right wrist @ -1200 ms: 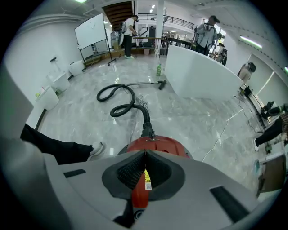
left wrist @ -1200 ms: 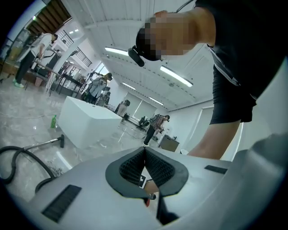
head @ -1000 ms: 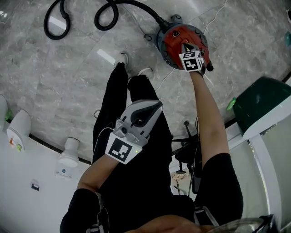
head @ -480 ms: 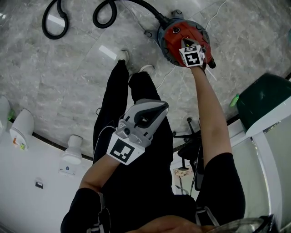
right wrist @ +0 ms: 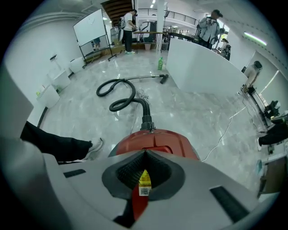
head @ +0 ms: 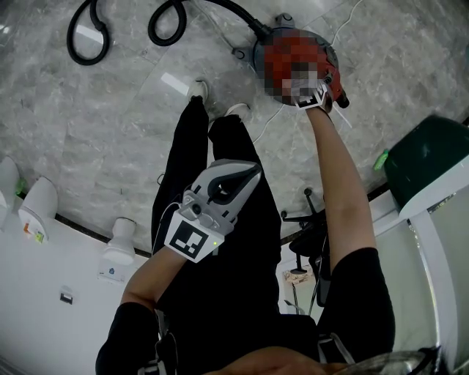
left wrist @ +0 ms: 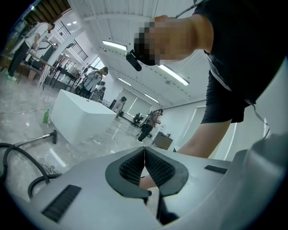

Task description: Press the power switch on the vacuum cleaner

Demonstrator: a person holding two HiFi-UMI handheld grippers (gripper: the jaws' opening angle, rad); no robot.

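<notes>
Vacuum cleaner (right wrist: 155,140) sits on the marble floor (head: 110,110) just beyond our feet, its black hose (right wrist: 121,96) looping away. We hold our right gripper (right wrist: 145,155) down over its red top, jaws clenched on nothing. Our left gripper (left wrist: 144,150) hovers at our thigh, jaws clenched, empty too. A yellow label (right wrist: 144,178) shows behind the right jaws.

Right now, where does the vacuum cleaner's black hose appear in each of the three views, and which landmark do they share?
Head view: the black hose coils along the top edge, towards the upper left.
Left gripper view: it curves in at the lower left edge.
Right gripper view: it loops at the centre, above the red vacuum body.
Shared landmark: the grey marble floor under the hose.
</notes>
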